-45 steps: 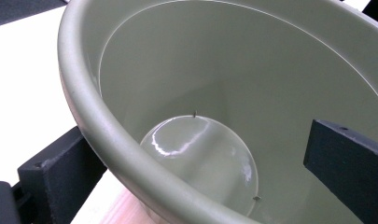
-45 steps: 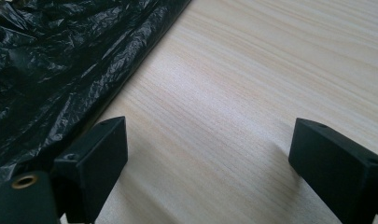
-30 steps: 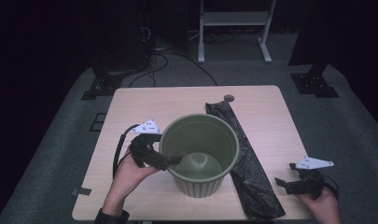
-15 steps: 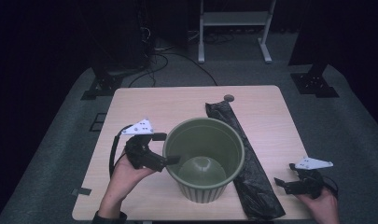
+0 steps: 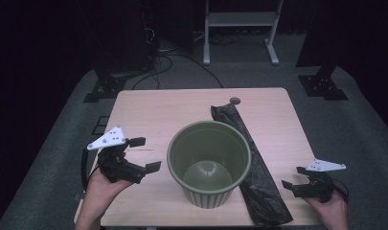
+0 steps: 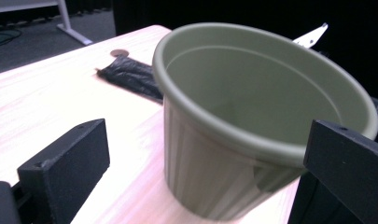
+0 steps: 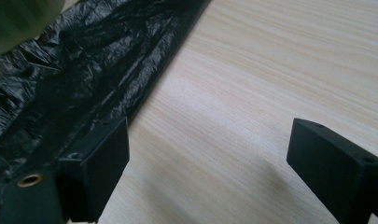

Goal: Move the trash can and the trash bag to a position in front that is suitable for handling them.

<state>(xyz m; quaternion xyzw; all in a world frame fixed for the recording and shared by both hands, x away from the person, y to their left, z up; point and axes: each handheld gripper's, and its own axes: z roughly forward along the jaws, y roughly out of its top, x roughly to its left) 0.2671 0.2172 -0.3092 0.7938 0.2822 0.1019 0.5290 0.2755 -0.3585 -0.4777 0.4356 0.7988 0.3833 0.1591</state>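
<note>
Ribbed green plastic bucket [image 5: 209, 163], crinkled bag [image 5: 258, 182]

A dark studio-like lab (black drapes, floor cables [image 5: 170, 60], stand feet [image 5: 103, 88]).

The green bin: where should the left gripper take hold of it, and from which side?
Probably the rolled rim on the side facing the left gripper, one of its jaws inside and one outside. The green bin stands upright and open, its body too wide for the open jaws, and the black bag lies against its far side, so the left approach looks freest.
</note>
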